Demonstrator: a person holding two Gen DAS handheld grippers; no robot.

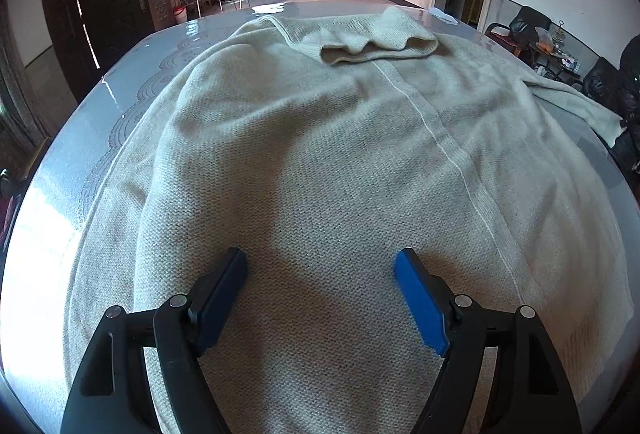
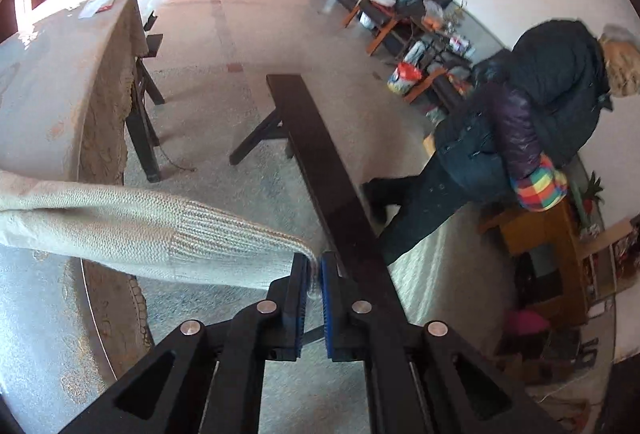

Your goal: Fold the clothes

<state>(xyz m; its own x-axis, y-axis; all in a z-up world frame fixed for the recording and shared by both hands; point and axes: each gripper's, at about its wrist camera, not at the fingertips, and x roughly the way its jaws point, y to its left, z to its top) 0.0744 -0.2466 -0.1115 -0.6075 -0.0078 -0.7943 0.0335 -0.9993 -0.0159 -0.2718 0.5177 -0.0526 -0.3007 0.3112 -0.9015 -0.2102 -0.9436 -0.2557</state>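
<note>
A beige knitted sweater [image 1: 320, 154] lies spread on the round grey table [image 1: 120, 106]. One sleeve [image 1: 372, 38] is folded across its far end; the other sleeve [image 1: 576, 102] stretches off to the right. My left gripper [image 1: 320, 266] hovers open and empty just above the near part of the sweater. In the right wrist view my right gripper [image 2: 314, 274] is shut on the ribbed cuff of the sleeve [image 2: 160, 230], holding it out beyond the table's edge [image 2: 92, 274] above the floor.
A dark wooden bench [image 2: 320, 162] stands beside the table under my right gripper. A person in dark clothes [image 2: 520, 122] sits at the right by the wall. A lace cloth hangs from the table rim [image 2: 108, 130]. A white rag [image 1: 442, 15] lies at the table's far edge.
</note>
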